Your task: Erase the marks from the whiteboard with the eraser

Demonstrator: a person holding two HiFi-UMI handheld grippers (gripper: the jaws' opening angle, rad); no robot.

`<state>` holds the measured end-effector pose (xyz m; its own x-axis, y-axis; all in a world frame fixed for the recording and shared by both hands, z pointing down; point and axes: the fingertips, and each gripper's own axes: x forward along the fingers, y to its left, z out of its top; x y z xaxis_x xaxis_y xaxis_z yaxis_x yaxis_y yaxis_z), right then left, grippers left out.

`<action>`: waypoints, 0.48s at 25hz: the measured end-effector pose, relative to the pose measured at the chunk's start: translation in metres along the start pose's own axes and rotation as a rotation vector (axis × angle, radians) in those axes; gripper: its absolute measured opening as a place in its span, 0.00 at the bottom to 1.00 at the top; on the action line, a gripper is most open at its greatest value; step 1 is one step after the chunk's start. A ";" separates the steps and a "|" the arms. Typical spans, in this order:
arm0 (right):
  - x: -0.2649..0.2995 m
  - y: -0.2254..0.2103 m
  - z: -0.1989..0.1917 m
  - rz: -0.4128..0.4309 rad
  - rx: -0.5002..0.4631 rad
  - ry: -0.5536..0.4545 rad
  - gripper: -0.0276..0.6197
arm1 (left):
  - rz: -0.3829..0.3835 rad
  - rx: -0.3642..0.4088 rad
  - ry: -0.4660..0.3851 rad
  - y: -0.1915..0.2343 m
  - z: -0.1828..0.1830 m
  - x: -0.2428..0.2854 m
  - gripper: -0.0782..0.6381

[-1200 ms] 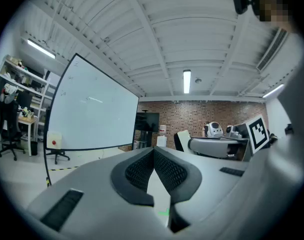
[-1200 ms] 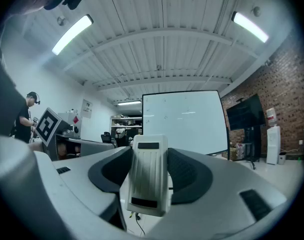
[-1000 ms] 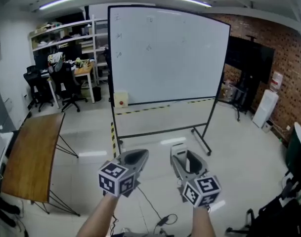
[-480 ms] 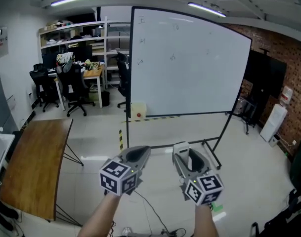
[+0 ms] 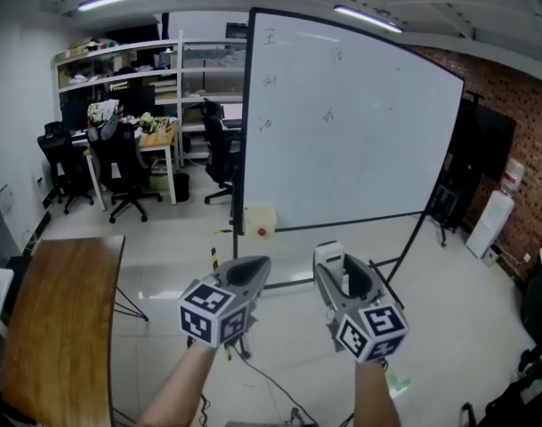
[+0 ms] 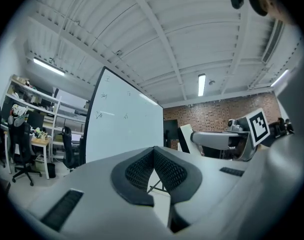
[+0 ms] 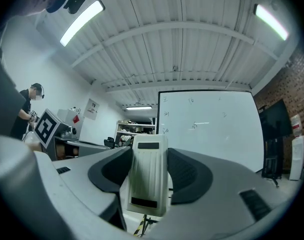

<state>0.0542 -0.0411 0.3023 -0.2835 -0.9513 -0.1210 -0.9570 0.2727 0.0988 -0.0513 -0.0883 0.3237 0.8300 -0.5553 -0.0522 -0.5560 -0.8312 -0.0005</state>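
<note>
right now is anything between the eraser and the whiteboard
Nothing visible does. The right gripper is shut on the eraser, and only floor lies between it and the whiteboard ahead.

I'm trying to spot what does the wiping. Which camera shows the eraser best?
The right gripper view: the eraser fills the middle, clamped between the fingers of the right gripper. The head view shows only its top end poking above that gripper. The left gripper view catches it small and side-on, off to the right.
</note>
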 end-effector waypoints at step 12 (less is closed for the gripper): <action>0.176 -0.052 -0.004 0.107 -0.010 -0.065 0.41 | 0.105 0.033 -0.020 0.142 0.014 0.099 0.11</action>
<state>0.0542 -0.2233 0.2797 -0.3875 -0.9054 -0.1734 -0.9206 0.3702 0.1239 -0.0489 -0.2603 0.3043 0.7663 -0.6382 -0.0735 -0.6413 -0.7669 -0.0268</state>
